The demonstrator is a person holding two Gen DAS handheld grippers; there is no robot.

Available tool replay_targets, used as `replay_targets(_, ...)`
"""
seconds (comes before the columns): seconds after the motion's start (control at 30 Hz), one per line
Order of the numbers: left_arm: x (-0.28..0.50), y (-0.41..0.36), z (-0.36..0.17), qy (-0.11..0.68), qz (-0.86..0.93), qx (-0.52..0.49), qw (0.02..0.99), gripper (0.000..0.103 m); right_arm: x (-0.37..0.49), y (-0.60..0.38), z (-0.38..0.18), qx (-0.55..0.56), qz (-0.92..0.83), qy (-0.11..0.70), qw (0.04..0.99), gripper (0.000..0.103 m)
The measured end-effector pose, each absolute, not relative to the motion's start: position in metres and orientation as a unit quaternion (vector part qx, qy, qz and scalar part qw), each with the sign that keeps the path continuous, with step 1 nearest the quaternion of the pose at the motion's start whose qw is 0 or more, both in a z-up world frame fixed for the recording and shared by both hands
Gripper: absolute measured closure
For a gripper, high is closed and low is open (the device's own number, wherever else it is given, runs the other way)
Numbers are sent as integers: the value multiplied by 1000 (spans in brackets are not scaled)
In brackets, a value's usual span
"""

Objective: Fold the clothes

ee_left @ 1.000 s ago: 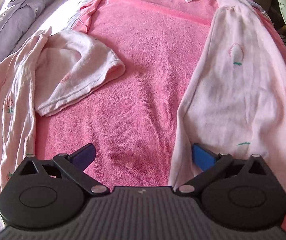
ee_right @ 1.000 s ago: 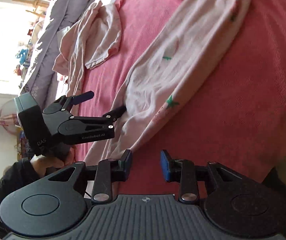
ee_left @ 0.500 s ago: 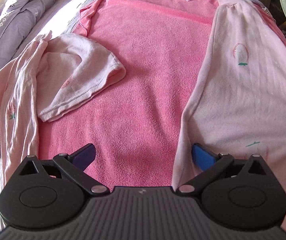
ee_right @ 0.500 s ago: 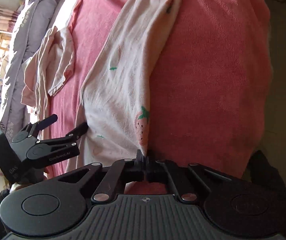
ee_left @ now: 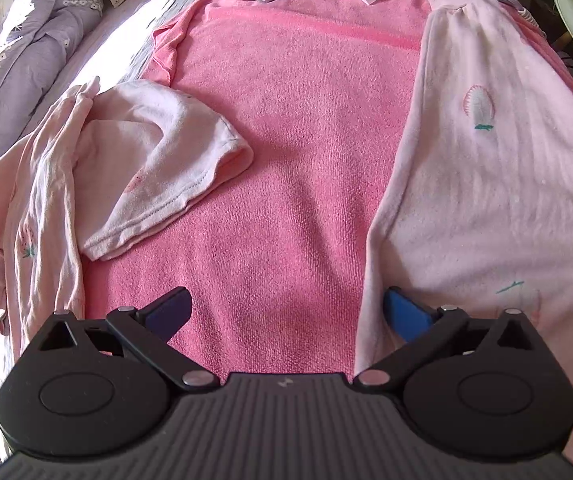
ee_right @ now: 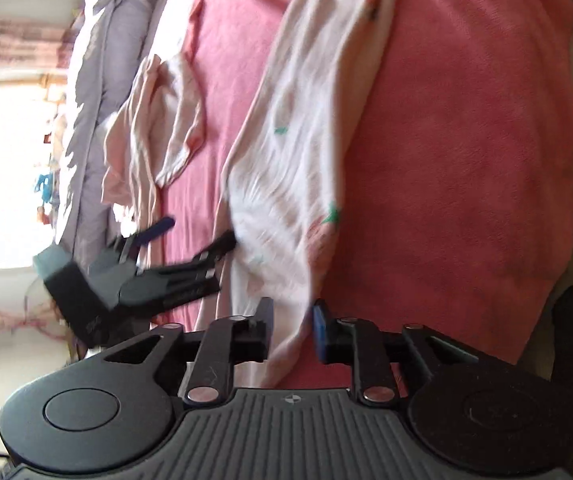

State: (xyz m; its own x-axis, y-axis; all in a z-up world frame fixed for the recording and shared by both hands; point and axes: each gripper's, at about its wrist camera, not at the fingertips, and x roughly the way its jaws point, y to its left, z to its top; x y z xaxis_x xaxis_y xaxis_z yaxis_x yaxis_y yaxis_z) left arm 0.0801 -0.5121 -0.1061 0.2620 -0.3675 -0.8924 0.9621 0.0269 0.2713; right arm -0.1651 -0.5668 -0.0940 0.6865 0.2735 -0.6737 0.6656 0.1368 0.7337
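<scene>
A pale pink strawberry-print garment lies stretched along the pink towel, its near hem hanging between the fingers of my right gripper, whose jaws are opening off the cloth. My left gripper is spread wide, its right finger touching the garment's edge. A second crumpled pink garment lies ahead to its left.
</scene>
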Motion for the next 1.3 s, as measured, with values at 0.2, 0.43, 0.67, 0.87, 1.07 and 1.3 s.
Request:
replay_targets(0.2,76,-518,-108,286,-507,488,650,0,-127,-536,-80,561,-130,413,705,81)
replay_targets(0.43,67,-516,-101,245,-493,504,665,0,-120,-554,-57,516,-147,392,747,79)
replay_targets(0.67,55,-481,-77,171,-520,532,645,0,-122,-534,-33,280,-182,421,843,79)
replay_targets(0.87,79,-465,-66,230,-508,502,662,0,-58,-501,-45,49,-84,430,898,79)
replay_targets(1.07,97,-449,-58,281,-483,467,686,0,-14,-497,-75,62,-87,457,883,93)
replay_targets(1.3,96,-439,-59,296,-481,451,691,0,-19,-511,-46,95,-118,433,888,101)
